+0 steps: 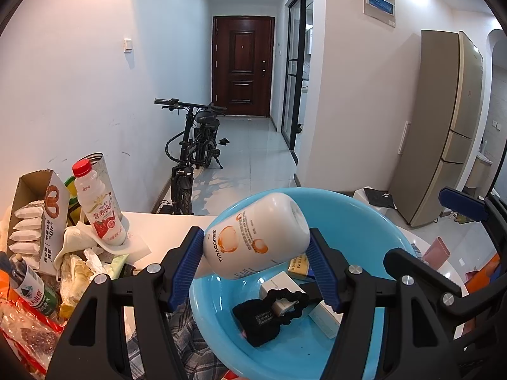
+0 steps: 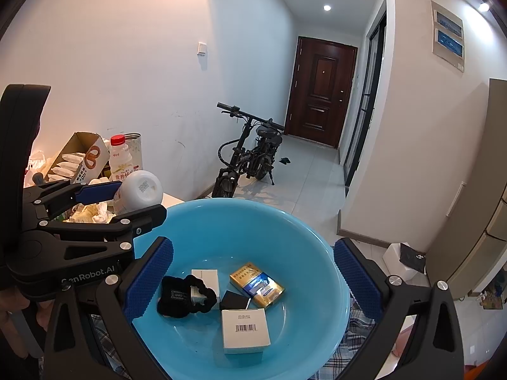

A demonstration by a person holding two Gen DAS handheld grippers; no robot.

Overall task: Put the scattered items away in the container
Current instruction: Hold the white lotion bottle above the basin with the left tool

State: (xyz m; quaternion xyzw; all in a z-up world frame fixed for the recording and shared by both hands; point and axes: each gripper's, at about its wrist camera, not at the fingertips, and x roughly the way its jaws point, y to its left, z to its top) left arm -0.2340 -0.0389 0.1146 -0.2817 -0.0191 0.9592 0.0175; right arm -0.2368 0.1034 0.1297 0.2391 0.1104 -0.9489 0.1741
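A white bottle (image 1: 253,237) with orange circles on its label hangs tilted above the blue basin (image 1: 355,221), and my left gripper (image 1: 255,243) is shut on it, one blue pad on each side. The right wrist view shows that same bottle (image 2: 139,190) and left gripper (image 2: 139,199) over the basin's left rim. My right gripper (image 2: 252,259) stands open over the basin (image 2: 237,228) with nothing between its pads. Inside lie a black scrunchie (image 2: 177,297), a gold cigarette pack (image 2: 256,285), a small black box (image 2: 234,300) and two white boxes (image 2: 244,329).
Left of the basin the white table holds a red-capped milk drink (image 1: 98,202), an open cardboard box of white packets (image 1: 31,218), a tin, crumpled tissues and a green-labelled bottle (image 1: 31,288). Plaid cloth lies under the basin. A bike (image 1: 193,145) and a fridge (image 1: 443,126) stand beyond.
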